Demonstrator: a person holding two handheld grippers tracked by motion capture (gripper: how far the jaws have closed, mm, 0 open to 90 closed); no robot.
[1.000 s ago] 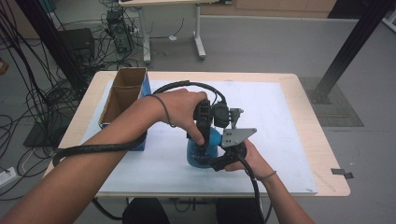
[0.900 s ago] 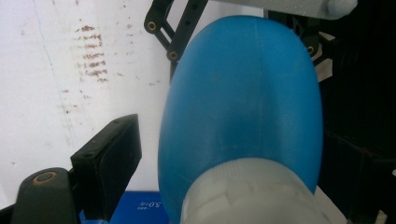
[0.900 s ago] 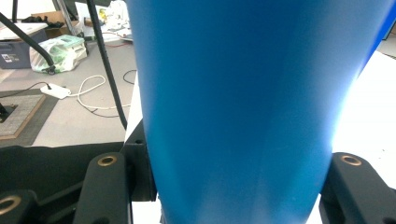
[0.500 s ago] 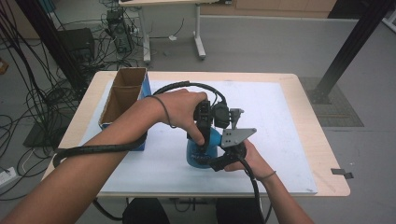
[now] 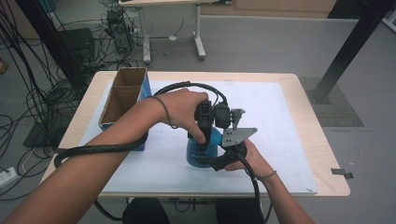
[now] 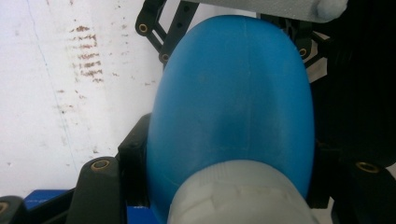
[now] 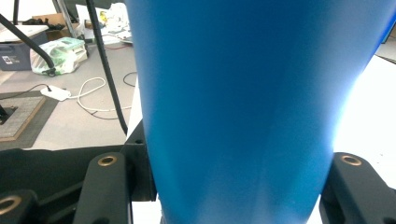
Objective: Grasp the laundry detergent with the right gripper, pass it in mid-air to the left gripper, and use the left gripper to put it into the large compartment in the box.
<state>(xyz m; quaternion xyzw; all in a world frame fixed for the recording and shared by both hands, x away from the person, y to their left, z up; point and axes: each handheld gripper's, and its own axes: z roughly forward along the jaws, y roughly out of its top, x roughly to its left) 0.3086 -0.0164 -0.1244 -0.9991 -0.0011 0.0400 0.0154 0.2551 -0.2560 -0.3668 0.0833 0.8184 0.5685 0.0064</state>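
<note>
A wooden table [image 5: 322, 140] carries a white sheet [image 5: 280, 121], cardboard box [image 5: 122, 95] and blue bottle [image 5: 198, 154].

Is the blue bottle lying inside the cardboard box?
No: the blue bottle stands on the white mat, to the right of the cardboard box.

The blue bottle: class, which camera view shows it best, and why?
The left gripper view: the blue bottle shows its rounded body and pale cap between black jaws. The right gripper view shows a flat blue wall; in the high view, hands and grippers mostly cover it.

Bottle [image 5: 201, 151] right of box [image 5: 122, 98]
</note>
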